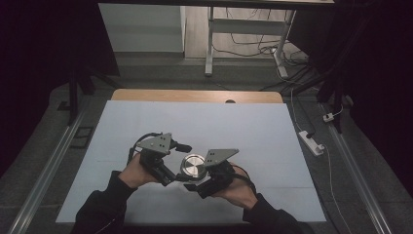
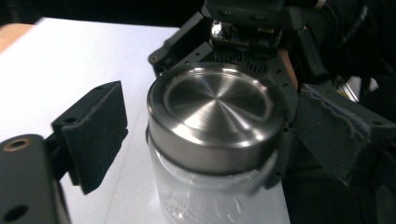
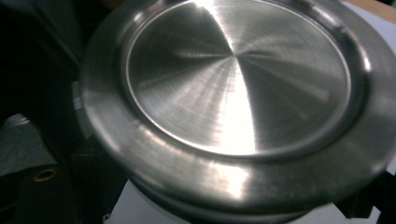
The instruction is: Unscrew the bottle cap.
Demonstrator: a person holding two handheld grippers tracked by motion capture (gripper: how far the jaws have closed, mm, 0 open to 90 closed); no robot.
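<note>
My right hand-held gripper pinches the glass jar w/ shiny lid; left hand-held gripper is spread beside it on the tabletop.

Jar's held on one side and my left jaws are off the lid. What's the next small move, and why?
Probably close the left gripper on the metal lid to twist it. Its jaws stand apart on either side of the lid without touching, while the right gripper seems to clamp the glass jar below, steadying it.

Both hands are meeting low at the table's near edge; the left gripper is standing open, the right gripper clamped shut.
</note>
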